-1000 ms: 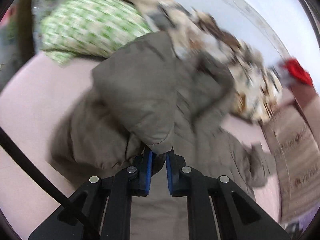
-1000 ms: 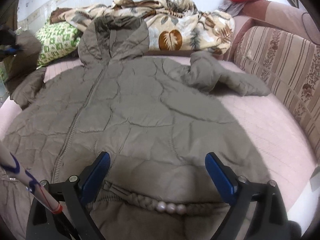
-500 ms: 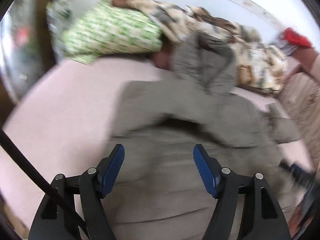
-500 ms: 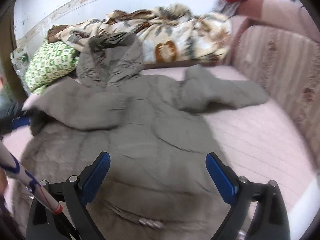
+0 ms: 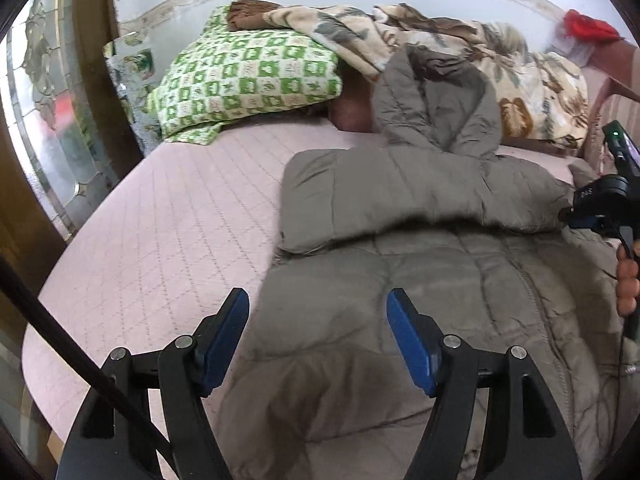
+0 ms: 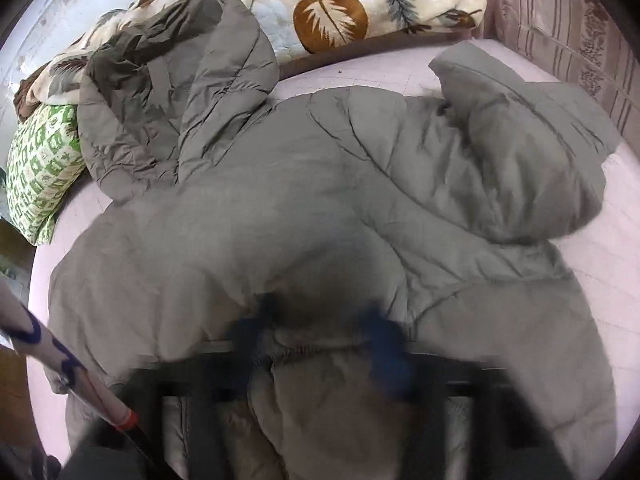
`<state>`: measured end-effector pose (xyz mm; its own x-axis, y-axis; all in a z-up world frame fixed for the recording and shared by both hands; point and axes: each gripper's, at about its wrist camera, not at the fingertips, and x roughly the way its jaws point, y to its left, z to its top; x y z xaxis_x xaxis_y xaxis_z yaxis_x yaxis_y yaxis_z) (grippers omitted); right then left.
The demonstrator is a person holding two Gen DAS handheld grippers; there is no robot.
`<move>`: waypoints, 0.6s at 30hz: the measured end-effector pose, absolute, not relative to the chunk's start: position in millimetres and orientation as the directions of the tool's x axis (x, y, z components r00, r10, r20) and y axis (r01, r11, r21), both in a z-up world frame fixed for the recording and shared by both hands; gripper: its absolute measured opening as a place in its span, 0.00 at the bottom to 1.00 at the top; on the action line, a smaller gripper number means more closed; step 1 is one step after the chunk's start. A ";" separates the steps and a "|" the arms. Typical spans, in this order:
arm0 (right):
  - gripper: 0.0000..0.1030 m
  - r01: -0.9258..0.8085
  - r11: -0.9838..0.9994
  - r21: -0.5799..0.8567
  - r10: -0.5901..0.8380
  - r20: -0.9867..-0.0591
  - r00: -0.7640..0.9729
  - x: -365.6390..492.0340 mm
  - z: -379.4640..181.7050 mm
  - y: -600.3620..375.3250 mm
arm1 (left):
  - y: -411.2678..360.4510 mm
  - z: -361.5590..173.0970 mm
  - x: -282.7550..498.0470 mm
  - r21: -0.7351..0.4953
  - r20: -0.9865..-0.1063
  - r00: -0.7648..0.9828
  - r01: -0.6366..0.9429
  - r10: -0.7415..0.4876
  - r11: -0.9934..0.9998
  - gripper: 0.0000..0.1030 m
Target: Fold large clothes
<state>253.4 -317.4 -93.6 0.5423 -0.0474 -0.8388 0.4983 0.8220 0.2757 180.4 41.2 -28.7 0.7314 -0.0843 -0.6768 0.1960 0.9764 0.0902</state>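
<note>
A large grey-olive quilted puffer coat [image 5: 460, 280] lies spread on a bed, its padded shell creased and puffy, stitched in wavy panels. Its hood [image 6: 176, 80] points toward the wall, wrinkled and open. One sleeve [image 5: 400, 196] is folded across the chest like a thick bolster; the other sleeve [image 6: 532, 152] bends out toward the striped sofa back [image 6: 580, 28].

The left gripper [image 5: 318, 332] hovers over the coat's lower edge, blue-padded jaws spread wide and holding nothing. The right gripper [image 6: 320, 332] is motion-blurred, close over the folded sleeve's elastic cuff [image 6: 308, 344]; whether its jaws grip cannot be told.

The bed [image 5: 168, 232] has a pale pink quilted cover with a diamond pattern, bare on the left of the coat. Near the wall sit a green-checked pillow [image 5: 244, 80] and a cream leaf-print blanket [image 6: 360, 4].
</note>
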 end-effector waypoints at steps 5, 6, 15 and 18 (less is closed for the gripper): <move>0.19 0.580 0.793 0.184 -0.171 -0.847 0.503 244.7 -91.3 -342.2 | 34.3 -30.3 177.2 0.059 -0.701 0.703 0.221 -0.118 0.973 0.68; 0.19 0.585 0.793 0.170 -0.175 -0.856 0.487 244.4 -96.8 -345.5 | 33.0 -30.4 177.7 0.053 -0.707 0.697 0.222 -0.120 0.974 0.68; 0.24 0.550 0.830 0.089 -0.246 -0.826 0.506 227.9 -79.1 -340.5 | 17.0 -26.7 164.8 0.015 -0.750 0.646 0.233 -0.143 0.972 0.68; 0.35 0.529 0.843 0.093 -0.251 -0.803 0.541 204.6 -62.3 -347.4 | 8.6 -29.1 161.4 -0.005 -0.771 0.617 0.244 -0.159 0.970 0.68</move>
<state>204.6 -347.4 -62.3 0.5411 -0.2509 -0.8027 0.5291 0.8434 0.0930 161.4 8.6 -29.1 0.6171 -0.1592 -0.7706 0.2438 0.9698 -0.0051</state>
